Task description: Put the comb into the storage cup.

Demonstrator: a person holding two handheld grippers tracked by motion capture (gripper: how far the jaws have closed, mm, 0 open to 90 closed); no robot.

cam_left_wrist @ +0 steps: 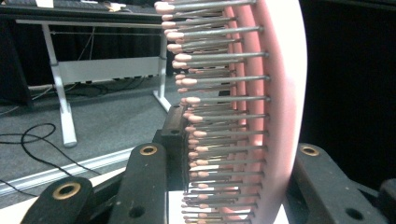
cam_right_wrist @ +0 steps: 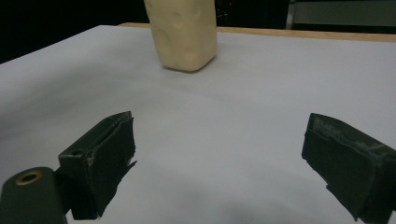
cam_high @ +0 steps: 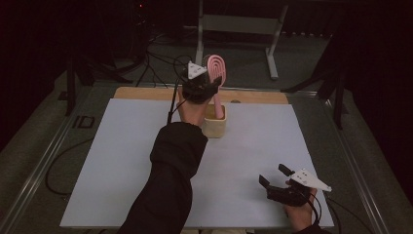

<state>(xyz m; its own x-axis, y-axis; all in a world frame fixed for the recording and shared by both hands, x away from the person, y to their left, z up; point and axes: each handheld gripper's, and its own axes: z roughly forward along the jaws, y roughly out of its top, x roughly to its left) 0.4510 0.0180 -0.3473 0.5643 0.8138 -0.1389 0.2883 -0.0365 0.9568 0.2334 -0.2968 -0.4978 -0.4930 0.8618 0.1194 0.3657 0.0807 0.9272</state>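
So the pink hairbrush (cam_high: 216, 68) is held upright at the far middle of the bench (cam_high: 122, 161), handle pointing down into the small cream holder (cam_high: 215, 126), head sticking up well above it. It's clamped across the head by the left hand-held gripper (cam_high: 207, 84); in the left gripper view the jaws are closed in on the brush (cam_left_wrist: 261, 112), one on the bristle side and one against the smooth pink back.

Handling-wise, it's probably light and stiff, being a plastic body. The metal pins with little pink tips will likely flex and give a mushy hold, and the smooth back could be slippery, so a grip lower down, near the neck or on the handle, would probably be steadier. The holder looks small and light too, so it could get tipped if the handle is dragged sideways.

The right hand-held gripper (cam_high: 277, 179) is parked near the front right corner of the bench, well apart from everything, jaws wide open with nothing between them. In the right gripper view, the holder (cam_right_wrist: 184, 35) is seen ahead across the white sheet (cam_right_wrist: 261, 107).
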